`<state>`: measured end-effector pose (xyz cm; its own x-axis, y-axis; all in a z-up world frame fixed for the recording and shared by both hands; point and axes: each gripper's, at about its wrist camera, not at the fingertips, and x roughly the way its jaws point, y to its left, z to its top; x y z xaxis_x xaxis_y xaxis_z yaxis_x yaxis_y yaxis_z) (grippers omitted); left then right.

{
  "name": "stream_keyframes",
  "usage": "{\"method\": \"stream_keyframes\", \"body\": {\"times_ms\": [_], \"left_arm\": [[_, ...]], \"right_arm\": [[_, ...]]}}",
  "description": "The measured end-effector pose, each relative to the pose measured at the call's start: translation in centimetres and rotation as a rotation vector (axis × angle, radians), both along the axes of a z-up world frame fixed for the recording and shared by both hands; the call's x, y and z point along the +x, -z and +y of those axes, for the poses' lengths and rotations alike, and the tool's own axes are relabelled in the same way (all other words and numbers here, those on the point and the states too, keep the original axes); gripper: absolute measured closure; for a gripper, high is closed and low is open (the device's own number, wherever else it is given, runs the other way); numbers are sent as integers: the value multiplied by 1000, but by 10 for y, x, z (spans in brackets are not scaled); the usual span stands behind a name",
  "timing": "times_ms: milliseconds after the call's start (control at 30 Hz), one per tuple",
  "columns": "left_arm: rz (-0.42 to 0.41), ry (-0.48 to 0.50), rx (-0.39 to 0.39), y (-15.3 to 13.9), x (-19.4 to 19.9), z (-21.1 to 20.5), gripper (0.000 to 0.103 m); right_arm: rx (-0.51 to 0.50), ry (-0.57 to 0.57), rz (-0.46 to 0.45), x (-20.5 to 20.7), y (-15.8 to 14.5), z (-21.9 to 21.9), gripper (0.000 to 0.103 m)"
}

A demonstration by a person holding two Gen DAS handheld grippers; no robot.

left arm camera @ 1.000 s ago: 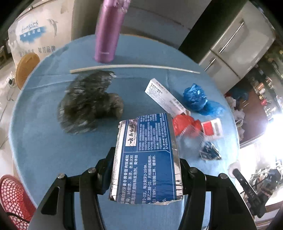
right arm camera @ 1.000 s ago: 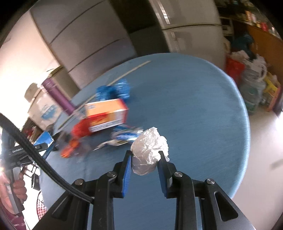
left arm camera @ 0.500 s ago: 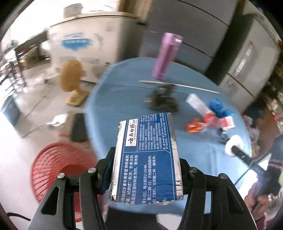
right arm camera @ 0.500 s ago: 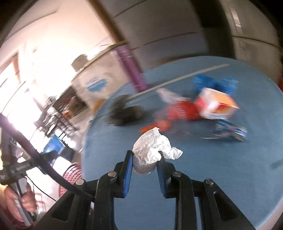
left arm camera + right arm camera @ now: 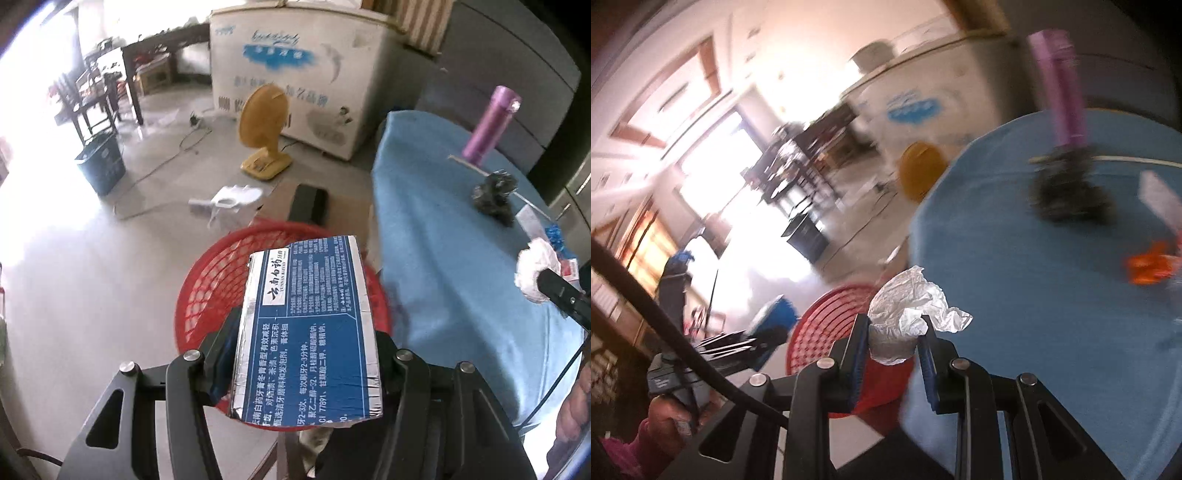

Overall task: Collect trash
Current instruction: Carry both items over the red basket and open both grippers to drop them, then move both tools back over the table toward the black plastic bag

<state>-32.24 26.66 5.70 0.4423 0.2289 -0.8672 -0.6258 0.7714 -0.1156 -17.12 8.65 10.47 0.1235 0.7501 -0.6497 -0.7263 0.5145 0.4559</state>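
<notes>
My left gripper (image 5: 303, 354) is shut on a blue toothpaste box (image 5: 308, 328) with silver edges, held over the red mesh basket (image 5: 221, 280) on the floor. My right gripper (image 5: 892, 332) is shut on a crumpled white wrapper (image 5: 908, 306) above the edge of the blue table (image 5: 1052, 295), with the red basket (image 5: 827, 325) below and to its left. In the left wrist view the wrapper (image 5: 533, 269) shows at the right, at the tip of the other gripper. A black crumpled bag (image 5: 495, 197), (image 5: 1067, 192) and orange scraps (image 5: 1148, 266) lie on the table.
A purple flask (image 5: 491, 122) and a thin white stick (image 5: 469, 164) stand on the blue table (image 5: 443, 258). A yellow fan (image 5: 264, 129), a white chest freezer (image 5: 295, 74), a blue bin (image 5: 101, 162) and a dark chair (image 5: 88, 99) occupy the floor. A hand (image 5: 665, 410) holds the left gripper.
Both grippers have swung left off the table toward the red basket, each keeping its grip. The box now hangs over the basket; the table litter has slid to the right of both views.
</notes>
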Motion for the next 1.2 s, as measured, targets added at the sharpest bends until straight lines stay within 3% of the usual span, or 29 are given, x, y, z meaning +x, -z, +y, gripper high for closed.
{"method": "stream_keyframes", "body": {"times_ms": [300, 567, 600, 633, 667, 700, 933, 1200], "left_arm": [[76, -13, -88, 42, -18, 24, 43], [109, 6, 16, 47, -19, 23, 32], [108, 7, 29, 45, -18, 23, 32], [106, 9, 40, 44, -17, 23, 31], [104, 10, 47, 41, -18, 22, 31], [103, 8, 67, 37, -18, 22, 31], [91, 14, 211, 10, -9, 11, 30], [52, 92, 330, -24, 17, -24, 29]], "right_arm": [[-79, -130, 97, -23, 41, 88, 72], [-103, -166, 170, -18, 71, 122, 67], [-98, -165, 170, -18, 71, 121, 65], [-89, -165, 170, -17, 71, 121, 55], [-80, -164, 168, -18, 70, 120, 37], [-61, -153, 157, -18, 68, 117, 32], [-5, -64, 90, -9, 48, 81, 32], [36, 86, -3, 7, 13, 13, 32]]}}
